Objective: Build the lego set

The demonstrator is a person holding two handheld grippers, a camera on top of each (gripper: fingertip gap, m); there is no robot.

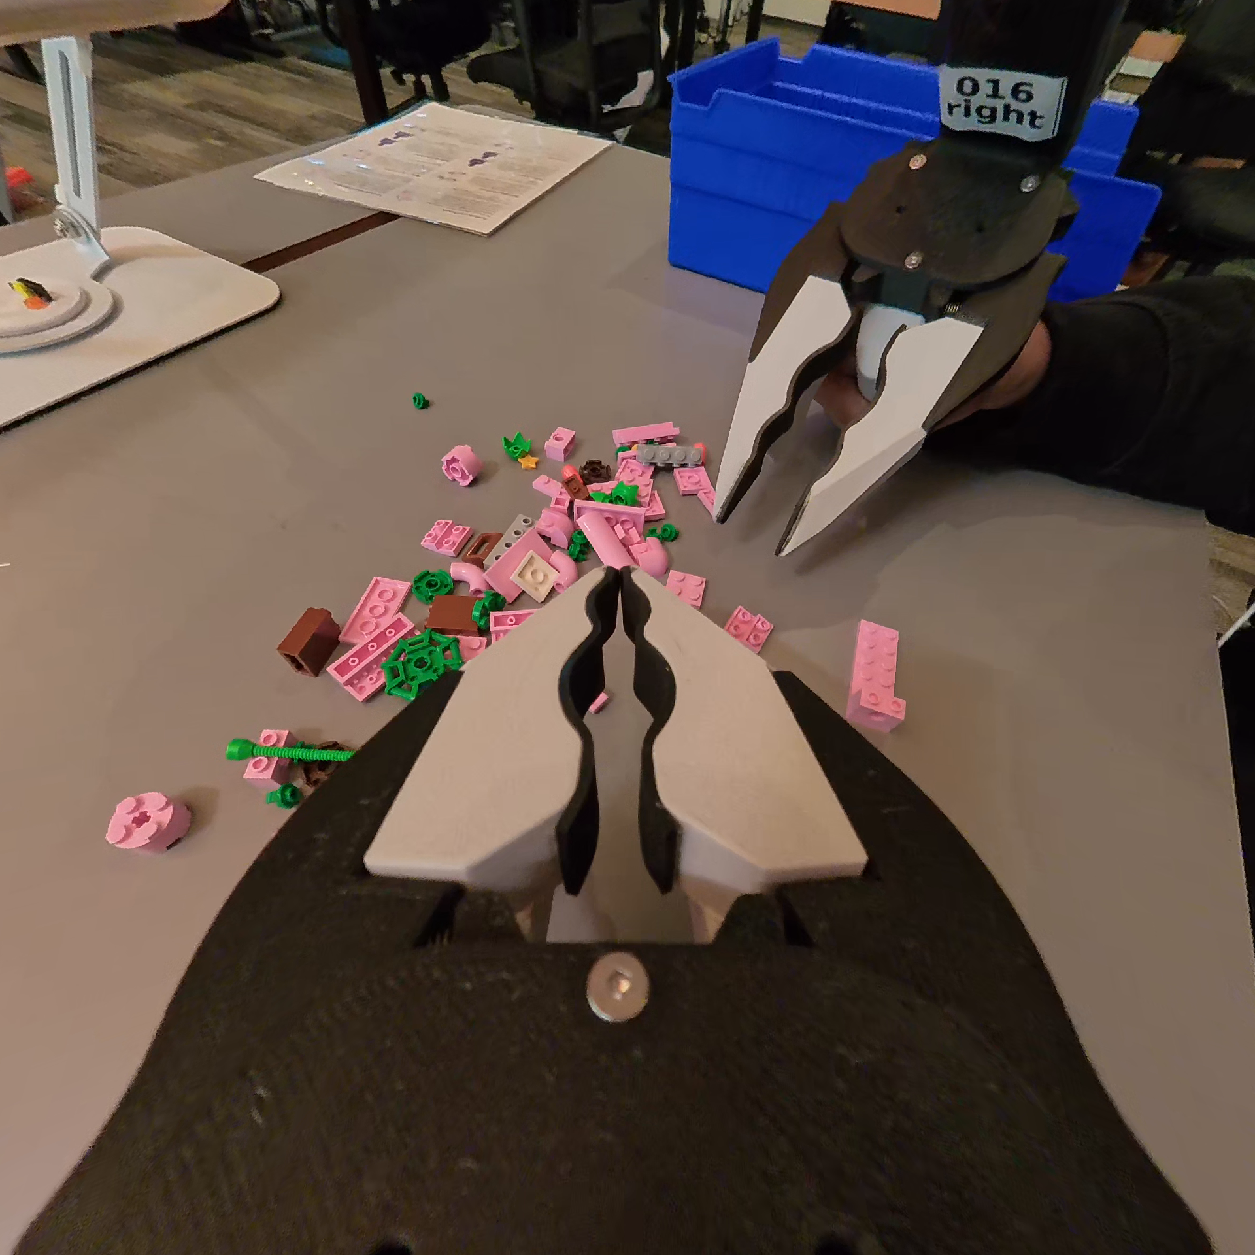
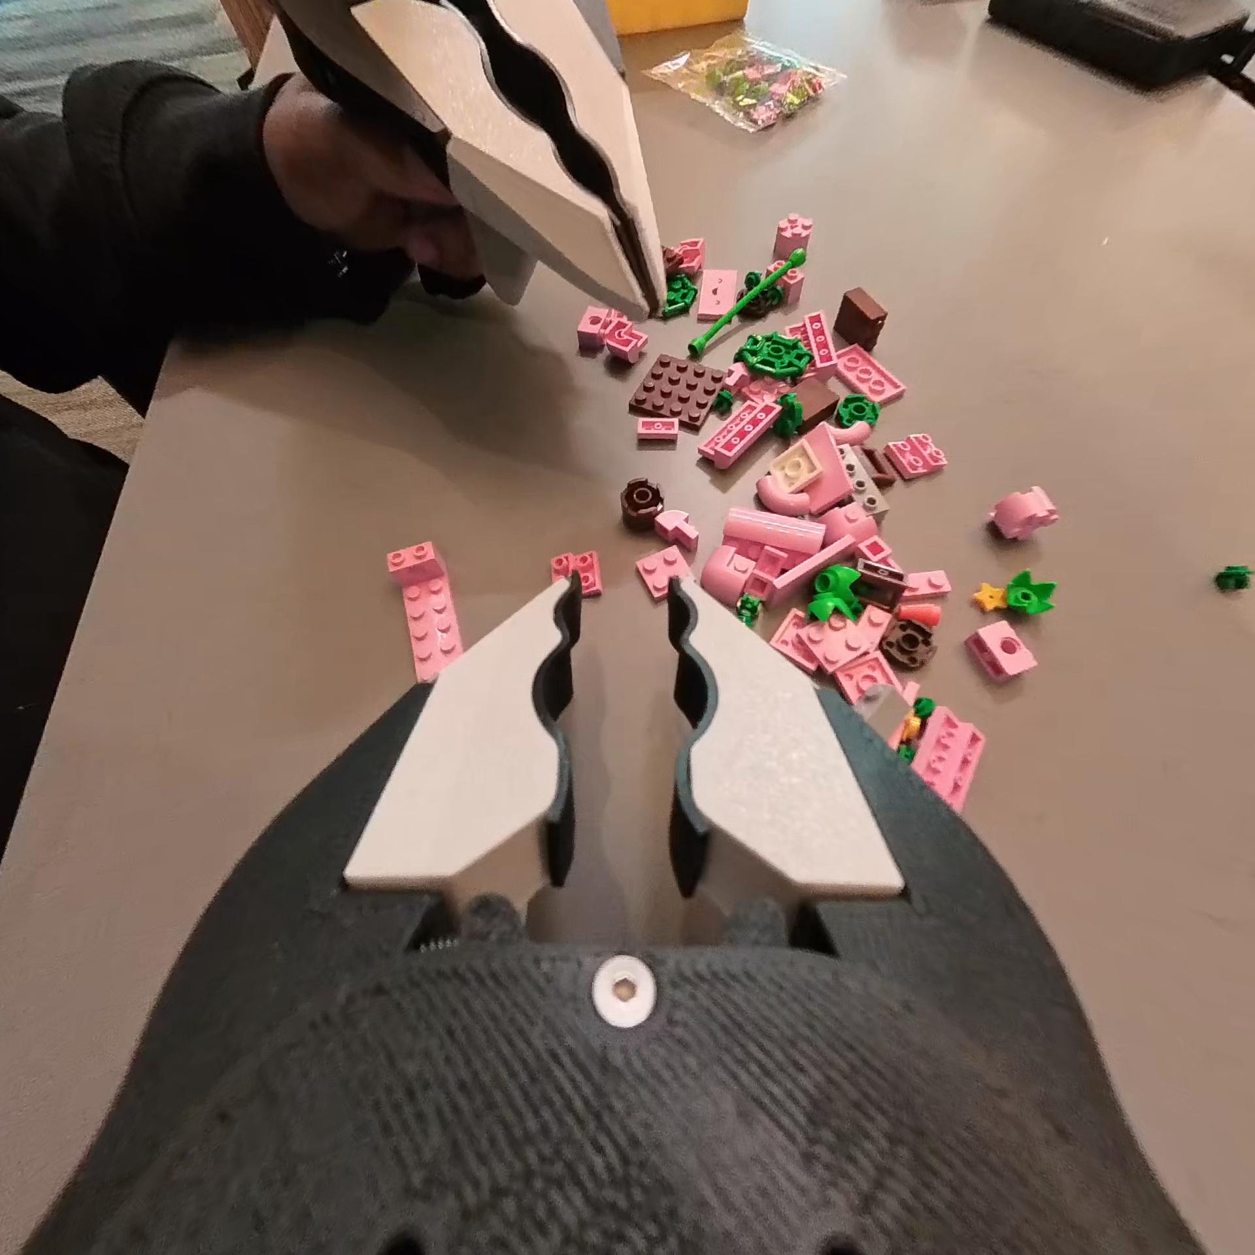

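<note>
Two tongs | left tongs [image 1: 619, 577] pinched together, seemingly empty | right tongs [image 2: 623, 589] narrowly parted | one brown plate [image 2: 679, 392]

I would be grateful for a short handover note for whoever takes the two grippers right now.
Left gripper: shut, empty, tips low over the loose brick pile.
Right gripper: open, empty, beside the pile.
Parts: pink, green and brown pieces scattered on the grey table; brown square plate lies flat in the pile; a long pink brick assembly sits apart at the table edge.
An unopened parts bag and the instruction sheet lie farther back.
Done: little, apart from that pink assembly.
Left: nearly the whole build.
</note>
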